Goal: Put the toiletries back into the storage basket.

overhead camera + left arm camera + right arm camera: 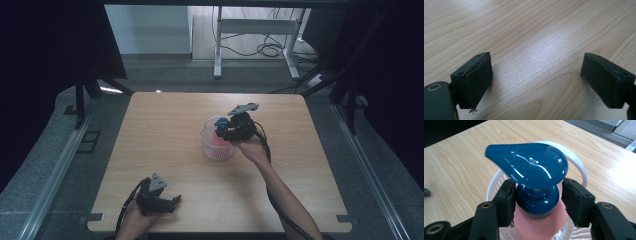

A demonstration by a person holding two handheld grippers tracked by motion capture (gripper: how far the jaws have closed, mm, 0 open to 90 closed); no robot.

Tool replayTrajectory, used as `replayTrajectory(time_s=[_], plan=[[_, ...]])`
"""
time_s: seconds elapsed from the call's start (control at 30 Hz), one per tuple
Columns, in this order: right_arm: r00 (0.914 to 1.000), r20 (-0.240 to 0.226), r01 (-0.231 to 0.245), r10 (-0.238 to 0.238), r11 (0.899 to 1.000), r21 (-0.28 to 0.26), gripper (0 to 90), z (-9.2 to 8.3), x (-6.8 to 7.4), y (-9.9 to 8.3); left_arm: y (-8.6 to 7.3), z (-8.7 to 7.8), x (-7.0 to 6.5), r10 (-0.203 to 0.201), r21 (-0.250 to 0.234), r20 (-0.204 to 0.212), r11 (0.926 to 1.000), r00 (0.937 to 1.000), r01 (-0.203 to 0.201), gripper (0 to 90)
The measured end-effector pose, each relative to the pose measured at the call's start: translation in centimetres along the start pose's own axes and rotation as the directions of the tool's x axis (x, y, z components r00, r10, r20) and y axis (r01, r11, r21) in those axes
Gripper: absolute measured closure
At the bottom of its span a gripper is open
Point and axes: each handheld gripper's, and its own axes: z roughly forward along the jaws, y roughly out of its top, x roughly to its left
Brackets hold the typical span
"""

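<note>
A pink pump bottle [539,220] standing in the white slatted basket [212,147] is clamped at its blue collar by the right gripper [537,197], likely for lifting; the left gripper [537,80] is held released and empty near the table's [165,135] edge.

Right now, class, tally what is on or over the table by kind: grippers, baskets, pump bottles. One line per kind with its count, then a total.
Grippers: 2, the left gripper and the right gripper
Baskets: 1, the white basket
Pump bottles: 1, the pink bottle with blue pump standing in the basket
Total: 4
</note>
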Motion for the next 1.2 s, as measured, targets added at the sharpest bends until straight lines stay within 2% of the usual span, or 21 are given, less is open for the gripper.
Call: replayTrajectory(time_s=[0.23, 0.77, 1.03, 1.2], plan=[[1.0, -0.001, 0.004, -0.004, 1.0, -0.014, 38.8, -0.4, 0.1, 0.2, 0.0, 0.0, 0.0, -0.002, -0.002, 0.001, 1.0, 1.0, 0.002, 10.3], [0.9998, -0.008, 0.017, -0.017, 1.0, -0.02, 16.5, -1.5, 0.5, 0.6, 0.0, 0.0, 0.0, 0.0, 0.001, 0.0, 1.0, 1.0, 0.0, 10.3], [0.9997, -0.025, 0.009, -0.009, 1.0, -0.012, 11.2, -1.8, 0.8, 0.4, 0.0, 0.0, 0.0, 0.0, 0.0, 0.0, 1.0, 1.0, 0.0, 10.3], [0.9997, -0.019, 0.013, -0.013, 1.0, -0.013, 5.4, -2.0, 1.0, 0.2, 0.0, 0.0, 0.0, 0.0, 0.0, 0.0, 1.0, 1.0, 0.0, 10.3]])
